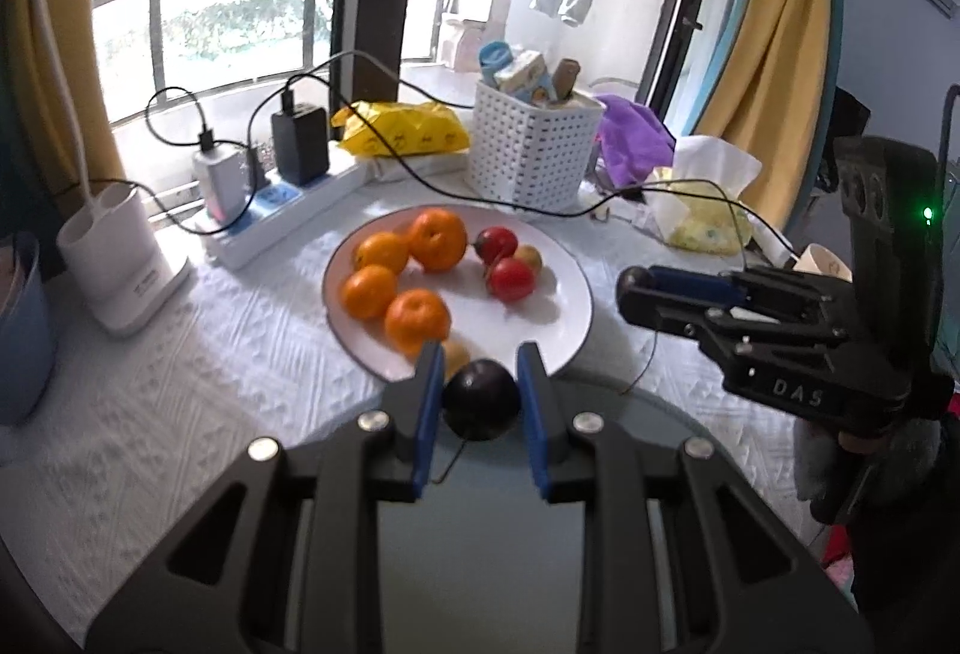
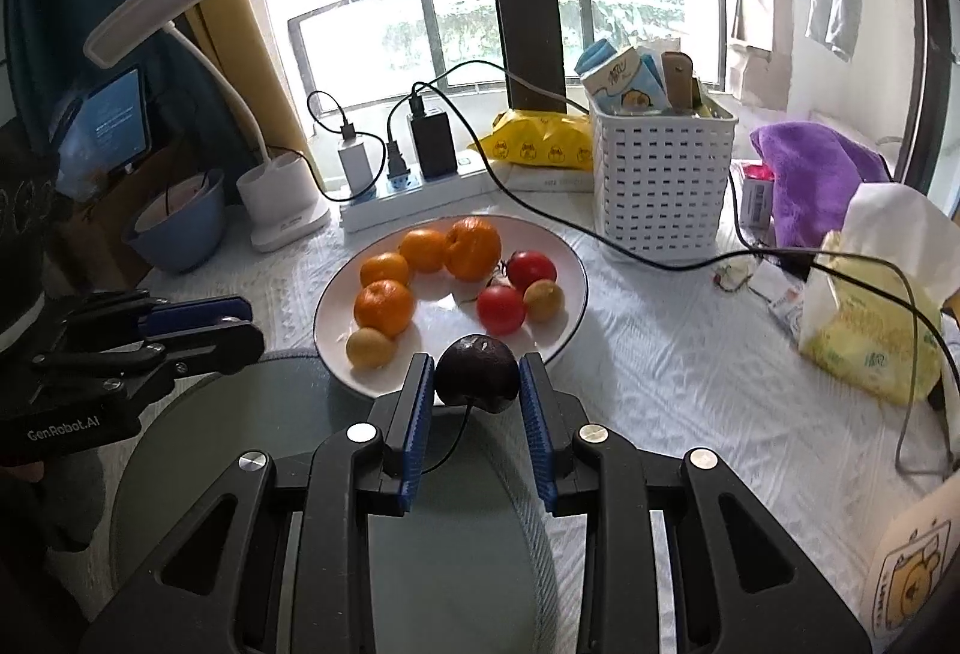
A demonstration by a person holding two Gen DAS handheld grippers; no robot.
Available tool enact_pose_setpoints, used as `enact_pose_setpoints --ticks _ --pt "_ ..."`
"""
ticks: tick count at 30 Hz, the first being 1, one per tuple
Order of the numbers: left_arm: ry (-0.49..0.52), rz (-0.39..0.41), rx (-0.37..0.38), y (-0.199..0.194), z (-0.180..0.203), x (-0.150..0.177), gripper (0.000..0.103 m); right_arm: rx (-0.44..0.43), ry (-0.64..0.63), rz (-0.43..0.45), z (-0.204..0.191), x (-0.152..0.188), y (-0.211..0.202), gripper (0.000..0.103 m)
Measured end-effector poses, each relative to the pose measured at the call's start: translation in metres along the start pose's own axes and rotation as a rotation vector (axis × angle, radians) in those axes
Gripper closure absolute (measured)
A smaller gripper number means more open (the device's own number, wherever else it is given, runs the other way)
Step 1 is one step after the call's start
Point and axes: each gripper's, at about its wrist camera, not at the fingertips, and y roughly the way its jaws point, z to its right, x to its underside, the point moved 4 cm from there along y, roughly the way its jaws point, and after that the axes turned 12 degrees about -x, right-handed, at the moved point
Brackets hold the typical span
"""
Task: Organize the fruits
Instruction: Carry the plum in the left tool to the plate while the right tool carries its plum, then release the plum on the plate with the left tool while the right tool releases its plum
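A white plate point(image 1: 564, 330) point(image 2: 573, 258) holds several oranges point(image 1: 437, 240) point(image 2: 473, 247), two red fruits point(image 1: 510, 279) point(image 2: 501, 309) and small yellow fruits point(image 2: 371, 347). My left gripper point(image 1: 479, 373) is shut on a dark purple fruit point(image 1: 480, 399) at the plate's near rim. My right gripper point(image 2: 477, 375) is shut on another dark purple fruit point(image 2: 477, 372) at the near rim. In the left wrist view the other gripper point(image 1: 636, 288) looks closed, its fruit hidden. In the right wrist view the other gripper point(image 2: 240, 321) also looks closed.
A grey-green round mat point(image 2: 252, 444) lies under both grippers. Behind the plate are a power strip with chargers point(image 1: 282, 210) point(image 2: 420, 192), a white basket point(image 1: 528, 150) point(image 2: 660, 186), a yellow packet point(image 1: 402, 129), purple cloth point(image 2: 816, 174), tissue pack point(image 2: 870, 318), lamp base point(image 1: 120, 258) and blue bowl point(image 2: 180, 228).
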Motion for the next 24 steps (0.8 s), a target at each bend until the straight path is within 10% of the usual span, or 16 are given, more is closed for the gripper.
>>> enact_pose_setpoints --ticks 24 --pt "0.016 -0.097 0.054 0.061 0.016 -0.002 0.076 -0.014 0.035 -0.035 0.020 -0.007 0.040 0.072"
